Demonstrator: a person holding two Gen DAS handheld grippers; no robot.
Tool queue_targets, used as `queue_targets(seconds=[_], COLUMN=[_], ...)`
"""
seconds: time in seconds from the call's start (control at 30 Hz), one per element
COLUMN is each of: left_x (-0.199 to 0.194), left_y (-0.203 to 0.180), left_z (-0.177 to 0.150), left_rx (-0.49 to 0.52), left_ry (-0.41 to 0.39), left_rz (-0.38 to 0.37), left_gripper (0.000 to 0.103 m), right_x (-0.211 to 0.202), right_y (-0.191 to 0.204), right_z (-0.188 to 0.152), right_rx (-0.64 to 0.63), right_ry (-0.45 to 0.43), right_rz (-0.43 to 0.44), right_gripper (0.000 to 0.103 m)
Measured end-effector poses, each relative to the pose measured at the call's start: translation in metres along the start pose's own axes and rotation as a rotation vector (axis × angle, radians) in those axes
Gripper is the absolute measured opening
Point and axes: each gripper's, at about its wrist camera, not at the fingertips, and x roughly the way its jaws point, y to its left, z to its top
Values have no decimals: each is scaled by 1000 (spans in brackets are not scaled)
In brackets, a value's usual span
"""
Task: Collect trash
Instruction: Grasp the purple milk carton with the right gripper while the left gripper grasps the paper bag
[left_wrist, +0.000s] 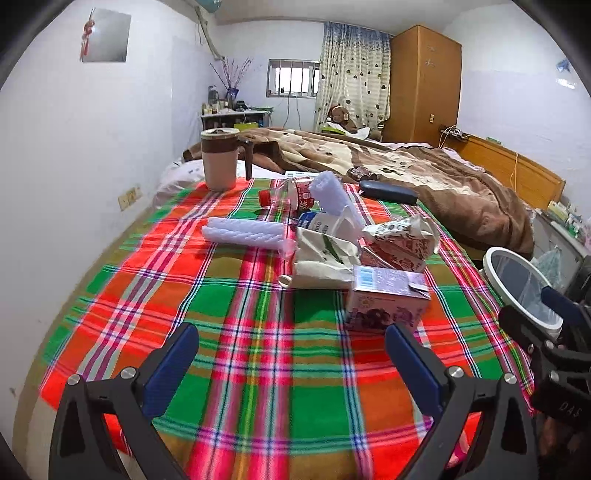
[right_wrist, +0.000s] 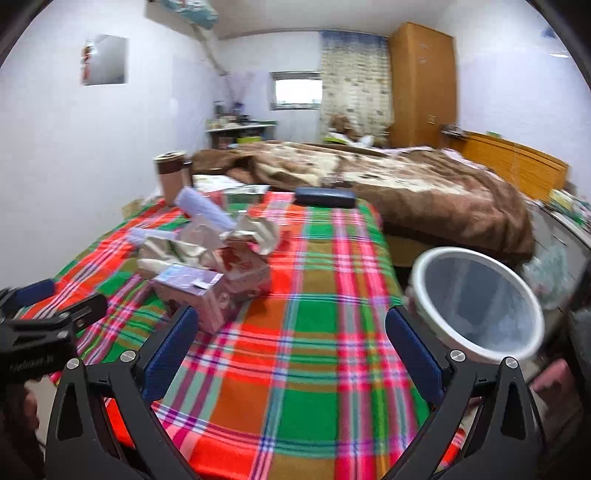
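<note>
Trash lies in a pile on the plaid cloth: a purple carton, a pink crushed carton, a crumpled white-green pack, two white foam rolls, and a plastic bottle with a red cap. My left gripper is open and empty, just short of the purple carton. My right gripper is open and empty over the cloth, with the purple carton at its left finger and a white bin at its right finger. The bin also shows in the left wrist view.
A beige-brown jug stands at the far left of the cloth, and a dark case lies at its far edge. A bed with a brown blanket lies behind. The white wall runs along the left. The right gripper shows in the left wrist view.
</note>
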Motion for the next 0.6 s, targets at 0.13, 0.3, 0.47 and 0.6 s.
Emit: queue_targets(seconds=[0.13,0.3,0.47,0.6], left_x=[13,28,39,49], left_y=[23,46,56,55], left_z=[8,17,27,35], left_rx=[-15,-9,1,12], left_ry=[18,45,66,77], left_rz=[-1,-12,-68,-111], left_gripper=[100,97,97,97], right_x=[18,44,65,78], right_y=[9,27,40,42], right_z=[1,5,15,18], right_rx=[-55,-134,-192,-197], right_ry=[12,69,112,168], right_rz=[106,222,265,339], right_gripper=[97,93,93,93])
